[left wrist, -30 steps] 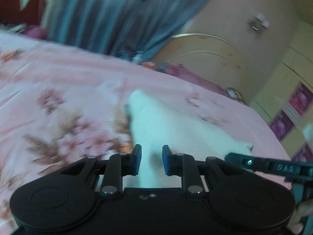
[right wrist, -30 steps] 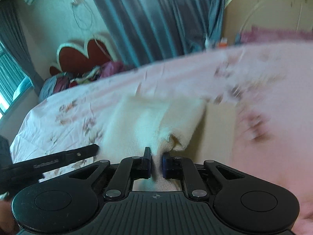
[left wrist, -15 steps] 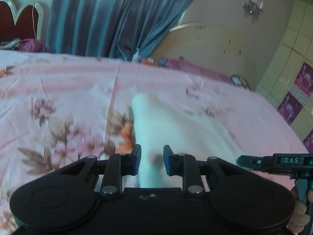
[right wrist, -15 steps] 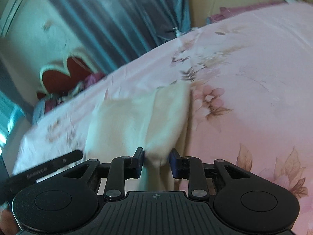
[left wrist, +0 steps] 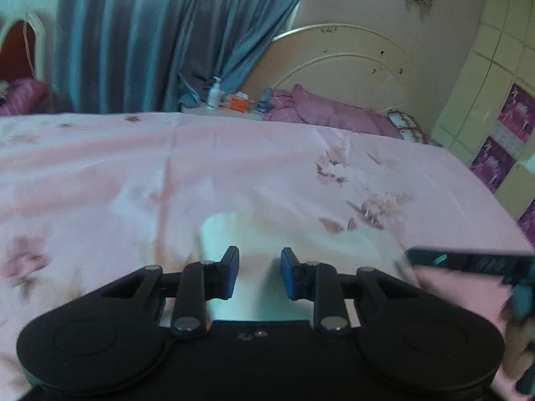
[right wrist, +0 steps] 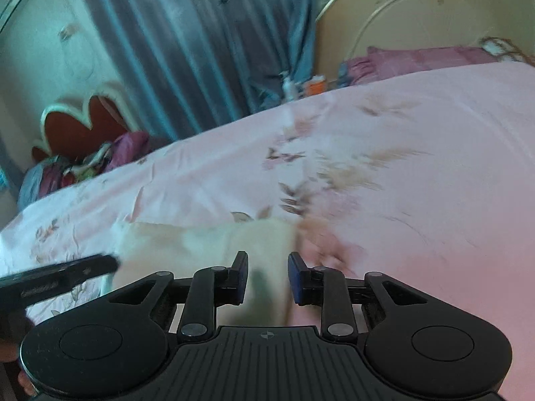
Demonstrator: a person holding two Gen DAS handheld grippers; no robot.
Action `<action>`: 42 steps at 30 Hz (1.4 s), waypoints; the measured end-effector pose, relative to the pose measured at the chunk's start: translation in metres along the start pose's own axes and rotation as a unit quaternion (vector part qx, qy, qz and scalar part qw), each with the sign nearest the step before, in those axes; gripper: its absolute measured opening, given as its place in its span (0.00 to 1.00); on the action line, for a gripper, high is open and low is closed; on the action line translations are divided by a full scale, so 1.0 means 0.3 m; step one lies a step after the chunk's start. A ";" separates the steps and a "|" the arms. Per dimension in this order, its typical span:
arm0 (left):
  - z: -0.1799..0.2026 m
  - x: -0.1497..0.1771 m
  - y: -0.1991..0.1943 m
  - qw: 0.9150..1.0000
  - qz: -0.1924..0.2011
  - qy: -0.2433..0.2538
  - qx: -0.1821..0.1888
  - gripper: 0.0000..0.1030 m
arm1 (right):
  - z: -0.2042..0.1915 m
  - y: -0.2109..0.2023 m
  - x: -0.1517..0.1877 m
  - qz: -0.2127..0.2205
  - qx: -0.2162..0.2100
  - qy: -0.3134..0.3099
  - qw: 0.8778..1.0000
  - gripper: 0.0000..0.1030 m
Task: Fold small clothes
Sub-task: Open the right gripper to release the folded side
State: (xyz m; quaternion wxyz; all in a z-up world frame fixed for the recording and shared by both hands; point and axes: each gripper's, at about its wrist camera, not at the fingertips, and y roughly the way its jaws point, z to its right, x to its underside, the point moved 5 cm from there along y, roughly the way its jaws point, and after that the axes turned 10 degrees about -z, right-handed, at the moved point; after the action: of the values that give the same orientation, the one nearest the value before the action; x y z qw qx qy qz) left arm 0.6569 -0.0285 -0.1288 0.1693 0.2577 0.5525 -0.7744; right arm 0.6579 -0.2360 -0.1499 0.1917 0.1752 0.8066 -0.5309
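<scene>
A small cream-white garment (left wrist: 301, 244) lies folded on the pink floral bedsheet (left wrist: 234, 167), just in front of both grippers. It shows in the right wrist view (right wrist: 200, 244) too. My left gripper (left wrist: 260, 272) is open, its jaws apart above the garment's near edge, holding nothing. My right gripper (right wrist: 268, 277) is open and empty over the garment's right edge. The right gripper shows at the right edge of the left wrist view (left wrist: 468, 260), and the left gripper at the left edge of the right wrist view (right wrist: 60, 274). Both views are blurred.
A cream headboard (left wrist: 344, 67) with purple pillows (left wrist: 317, 110) stands behind the bed. A bedside surface holds a bottle (left wrist: 214, 93) and an orange box (left wrist: 239, 100). Blue curtains (left wrist: 160, 33) hang behind. A red heart-shaped headboard (right wrist: 80, 123) and piled clothes (right wrist: 83, 163) lie far left.
My right gripper has opened and let go of the garment. Both grippers have drawn back toward the near edge, so the garment sits lower in both views.
</scene>
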 end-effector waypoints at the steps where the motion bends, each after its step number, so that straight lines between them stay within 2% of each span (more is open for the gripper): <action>1: 0.001 -0.011 0.033 1.000 -0.012 0.001 -0.003 0.26 | -0.002 0.050 -0.007 -0.018 0.013 -0.011 1.000 0.26; 2: 0.000 -0.016 0.074 0.999 -0.033 0.004 -0.008 0.27 | -0.005 0.094 -0.009 -0.030 0.026 -0.026 0.999 0.26; 3: -0.006 -0.013 0.107 0.999 -0.050 0.004 -0.014 0.29 | -0.011 0.108 -0.016 -0.021 0.032 -0.041 0.998 0.26; 6: -0.012 -0.015 0.107 0.999 -0.045 -0.003 -0.013 0.29 | -0.009 0.106 -0.029 -0.026 0.037 -0.038 0.998 0.26; 8: -0.003 -0.002 0.055 0.999 -0.032 -0.001 -0.014 0.27 | -0.007 0.061 -0.020 -0.014 0.038 -0.032 0.999 0.26; 12: 0.009 0.099 -0.088 1.000 0.007 0.013 0.000 0.27 | 0.022 -0.057 0.058 -0.006 0.003 -0.021 1.000 0.27; 16: 0.012 0.238 -0.183 1.000 0.006 0.003 0.000 0.27 | 0.035 -0.158 0.165 -0.018 -0.038 0.002 0.999 0.27; 18: 0.021 0.293 -0.202 1.000 0.002 0.009 -0.012 0.27 | 0.029 -0.199 0.224 -0.022 -0.060 0.012 0.998 0.27; 24: 0.033 0.363 -0.221 1.000 -0.013 0.003 -0.023 0.27 | -0.038 -0.188 0.324 -0.066 -0.092 0.006 0.994 0.27; 25: 0.036 0.372 -0.217 0.999 -0.021 0.008 -0.030 0.27 | -0.049 -0.168 0.339 -0.081 -0.086 -0.004 0.993 0.27; 27: 0.037 0.401 -0.209 0.998 -0.039 0.015 -0.047 0.30 | -0.041 -0.136 0.377 -0.097 -0.039 -0.022 0.994 0.26; 30: 0.045 0.450 -0.263 0.997 -0.040 0.025 -0.053 0.29 | -0.033 -0.188 0.405 -0.081 -0.033 -0.016 0.996 0.27; 32: 0.059 0.496 -0.306 0.997 -0.040 0.034 -0.056 0.28 | -0.058 -0.257 0.429 -0.057 -0.035 -0.033 0.997 0.27; 35: 0.076 0.561 -0.342 0.997 -0.044 0.029 -0.055 0.28 | -0.119 -0.307 0.490 -0.050 -0.045 -0.070 0.995 0.27; 38: 0.089 0.589 -0.357 0.997 -0.043 0.023 -0.064 0.28 | -0.169 -0.294 0.550 -0.059 -0.020 -0.113 0.992 0.26; 42: 0.110 0.602 -0.364 0.995 -0.047 0.031 -0.079 0.28 | -0.170 -0.262 0.604 -0.067 0.025 -0.144 0.987 0.26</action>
State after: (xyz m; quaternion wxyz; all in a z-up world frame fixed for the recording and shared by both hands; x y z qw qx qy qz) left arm 0.4439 -0.0191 -0.1422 0.1356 0.2413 0.6285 -0.7269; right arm 0.4567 -0.2039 -0.1590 0.2658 0.0471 0.7671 -0.5820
